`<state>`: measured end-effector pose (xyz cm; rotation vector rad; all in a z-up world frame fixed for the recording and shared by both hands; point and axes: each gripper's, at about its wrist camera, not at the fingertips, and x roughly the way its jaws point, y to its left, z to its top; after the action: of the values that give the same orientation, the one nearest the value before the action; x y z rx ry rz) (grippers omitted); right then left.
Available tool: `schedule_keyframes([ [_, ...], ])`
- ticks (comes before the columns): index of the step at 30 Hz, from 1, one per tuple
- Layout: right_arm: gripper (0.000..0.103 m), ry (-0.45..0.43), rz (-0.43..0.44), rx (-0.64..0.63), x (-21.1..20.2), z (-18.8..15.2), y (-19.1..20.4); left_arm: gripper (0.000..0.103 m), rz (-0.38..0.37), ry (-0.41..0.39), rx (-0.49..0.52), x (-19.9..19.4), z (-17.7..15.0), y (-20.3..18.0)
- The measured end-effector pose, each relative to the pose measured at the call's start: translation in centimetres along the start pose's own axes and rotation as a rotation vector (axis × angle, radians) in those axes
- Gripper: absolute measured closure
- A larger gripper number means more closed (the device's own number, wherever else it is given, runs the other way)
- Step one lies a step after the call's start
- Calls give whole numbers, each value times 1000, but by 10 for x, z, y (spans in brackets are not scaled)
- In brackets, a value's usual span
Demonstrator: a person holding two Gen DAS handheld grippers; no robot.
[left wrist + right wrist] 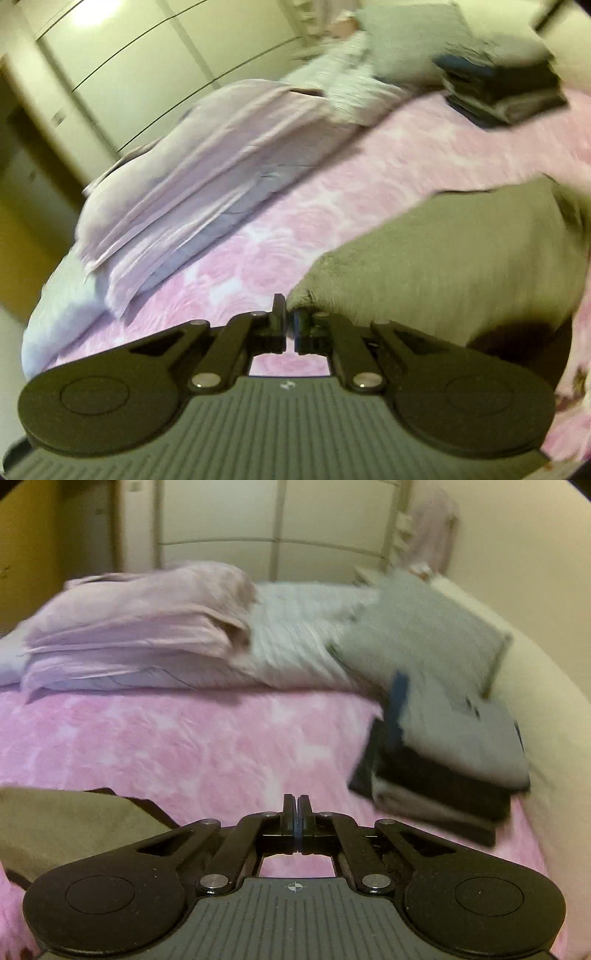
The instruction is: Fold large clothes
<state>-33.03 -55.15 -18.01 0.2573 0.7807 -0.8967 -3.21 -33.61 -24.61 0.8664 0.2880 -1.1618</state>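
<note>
op: near the bed's [177, 738] front edge, on the pink cover, lies the olive-brown garment [436, 258]. that's the piece i'm working. it looks thick and soft, one layer doubled over with a rounded corner.

obs: what are the fingers doing?

op: left gripper [290, 325] has its fingers drawn together right at that corner of the garment. the frame is smeared, so i can't swear cloth is pinched between them, though the corner sits touching the right-hand pad. right gripper [297, 819] is closed pad to pad with nothing in it, over bare cover, and the garment is off toward its left.

obs: how far along are we?

op: i'd judge partway. the stack of folded clothes [450, 760] at the far right edge by the grey pillow [417, 635] looks finished, greys and darks squared up. the olive piece looks at most part-folded and is not on that stack yet.

obs: and the lilac bedding [192, 166]?

op: piled along the far edge. i can't tell whether it counts as work left.
</note>
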Motion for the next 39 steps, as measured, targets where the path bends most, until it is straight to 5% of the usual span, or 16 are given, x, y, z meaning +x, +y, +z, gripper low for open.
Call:
schedule_keyframes([
  [3,96,35,26,-98,-5,-16,21,99,3,4,0,-14,8,-4],
  [5,41,67,51,-178,-5,-46,41,99,-1,4,13,-16,8,-10],
  [6,36,68,70,-222,-5,-64,51,99,-1,3,19,-14,6,-12],
  [10,36,185,201,-478,7,-152,104,99,-4,38,51,-4,-6,-20],
  [14,36,190,214,-751,26,-220,150,98,-10,50,84,4,-18,-20],
  [21,40,133,155,-824,91,-260,186,98,-32,53,132,33,-50,-20],
  [22,52,124,133,-832,99,-264,188,98,-36,57,135,39,-56,-21],
  [23,87,108,153,-804,103,-263,188,99,-37,61,139,43,-60,-22],
  [24,103,112,157,-771,104,-261,188,99,-39,62,143,45,-64,-22],
  [30,103,-34,4,-548,48,-203,155,99,-45,-12,62,24,-52,0],
  [35,103,-293,-189,-338,-15,-100,107,99,-23,-118,-36,-16,-10,37],
  [39,103,-478,-212,-209,-66,-29,81,99,40,-241,-99,-67,28,73],
])
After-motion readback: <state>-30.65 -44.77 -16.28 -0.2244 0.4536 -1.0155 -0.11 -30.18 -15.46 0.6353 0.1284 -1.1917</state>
